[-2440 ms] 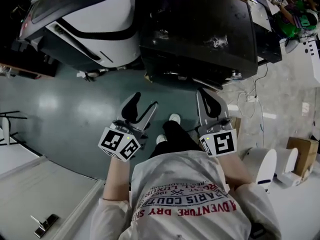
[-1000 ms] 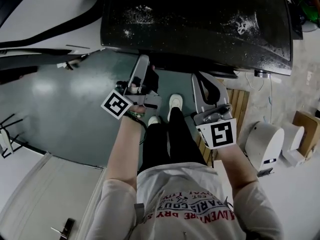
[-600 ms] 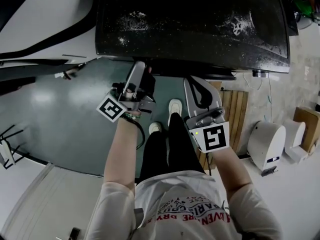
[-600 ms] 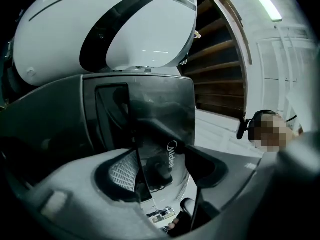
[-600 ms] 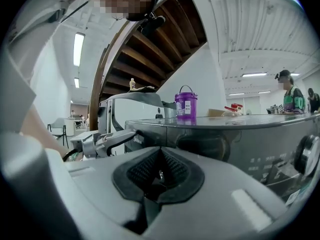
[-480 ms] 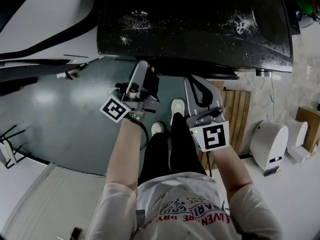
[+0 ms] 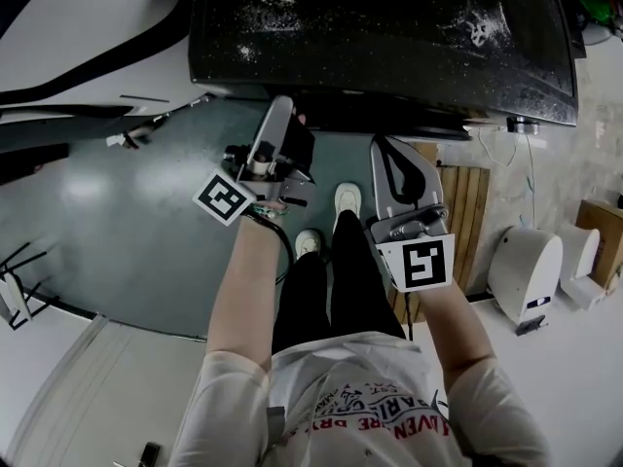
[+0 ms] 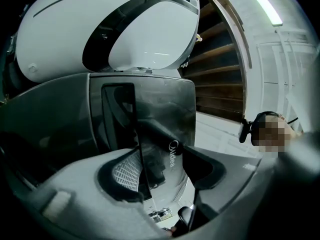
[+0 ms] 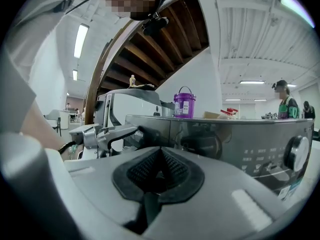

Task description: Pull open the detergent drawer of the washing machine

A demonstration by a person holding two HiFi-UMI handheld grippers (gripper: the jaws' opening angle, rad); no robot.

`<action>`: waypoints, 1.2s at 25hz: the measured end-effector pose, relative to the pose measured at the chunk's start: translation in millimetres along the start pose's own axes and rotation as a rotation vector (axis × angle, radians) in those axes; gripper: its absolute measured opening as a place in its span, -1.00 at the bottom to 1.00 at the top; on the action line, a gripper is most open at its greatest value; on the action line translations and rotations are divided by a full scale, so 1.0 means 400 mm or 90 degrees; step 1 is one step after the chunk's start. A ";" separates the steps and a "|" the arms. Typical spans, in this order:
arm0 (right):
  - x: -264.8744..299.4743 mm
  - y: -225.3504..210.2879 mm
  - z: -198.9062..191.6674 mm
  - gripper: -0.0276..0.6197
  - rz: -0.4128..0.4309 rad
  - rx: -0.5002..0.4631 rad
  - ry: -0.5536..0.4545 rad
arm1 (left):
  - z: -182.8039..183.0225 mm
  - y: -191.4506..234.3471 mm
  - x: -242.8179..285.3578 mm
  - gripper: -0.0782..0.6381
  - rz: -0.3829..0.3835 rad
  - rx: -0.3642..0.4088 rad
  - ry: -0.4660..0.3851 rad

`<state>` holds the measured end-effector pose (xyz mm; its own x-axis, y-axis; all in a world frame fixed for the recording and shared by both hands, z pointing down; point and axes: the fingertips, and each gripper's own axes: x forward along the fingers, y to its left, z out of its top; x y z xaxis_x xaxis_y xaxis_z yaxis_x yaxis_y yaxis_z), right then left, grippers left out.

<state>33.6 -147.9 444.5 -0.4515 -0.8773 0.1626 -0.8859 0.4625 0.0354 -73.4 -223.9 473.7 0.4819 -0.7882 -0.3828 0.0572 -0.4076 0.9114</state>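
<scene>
Washing machine [image 7: 389, 47]: dark, glossy top. Detergent drawer [image 8: 162, 129]: toward the machine's front left corner, its front edge standing between the jaws of the left gripper [image 7: 290, 125]. Left gripper: jaws apart, just been closing. Right gripper [image 7: 397, 159]: clenched, empty, near the machine's front edge

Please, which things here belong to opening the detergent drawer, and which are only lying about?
For the job: washing machine; detergent drawer; left gripper, whose jaws have just been closing with the drawer's front between them, not yet gripping.
Only lying about: purple bucket; white machine alongside; cardboard box; right gripper, shut and empty.
</scene>
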 end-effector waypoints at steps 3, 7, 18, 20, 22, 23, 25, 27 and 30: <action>-0.013 -0.005 -0.010 -0.91 -0.008 -0.008 0.001 | 0.001 0.000 0.000 -0.08 -0.003 -0.004 -0.008; -0.028 -0.001 -0.016 -0.91 -0.011 -0.015 0.004 | -0.005 -0.013 -0.023 -0.11 -0.015 0.002 -0.016; -0.060 0.029 -0.010 -0.91 -0.023 -0.031 0.002 | -0.034 -0.049 -0.080 -0.10 -0.010 -0.003 -0.005; -0.073 0.041 -0.014 -0.91 -0.025 -0.031 0.004 | -0.040 -0.055 -0.095 -0.10 -0.007 -0.003 -0.006; -0.089 0.051 -0.019 -0.91 -0.028 -0.028 0.007 | -0.045 -0.061 -0.111 -0.10 -0.005 -0.004 -0.005; -0.098 0.057 -0.022 -0.91 -0.030 -0.026 0.009 | -0.049 -0.064 -0.120 -0.10 -0.004 -0.005 -0.003; -0.116 0.071 -0.027 -0.91 -0.033 -0.022 0.010 | -0.056 -0.071 -0.135 -0.10 -0.003 -0.006 0.002; -0.131 0.087 -0.031 -0.91 -0.036 -0.017 0.011 | -0.062 -0.078 -0.147 -0.10 -0.001 -0.009 0.009; -0.142 0.112 -0.024 -0.91 -0.044 0.011 0.006 | -0.070 -0.090 -0.165 -0.10 0.000 -0.011 0.015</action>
<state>20.5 -75.9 446.2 -0.3889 -0.9056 0.1689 -0.9165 0.3990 0.0292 -82.9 -144.2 470.6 0.5030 -0.7765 -0.3796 0.0719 -0.4001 0.9136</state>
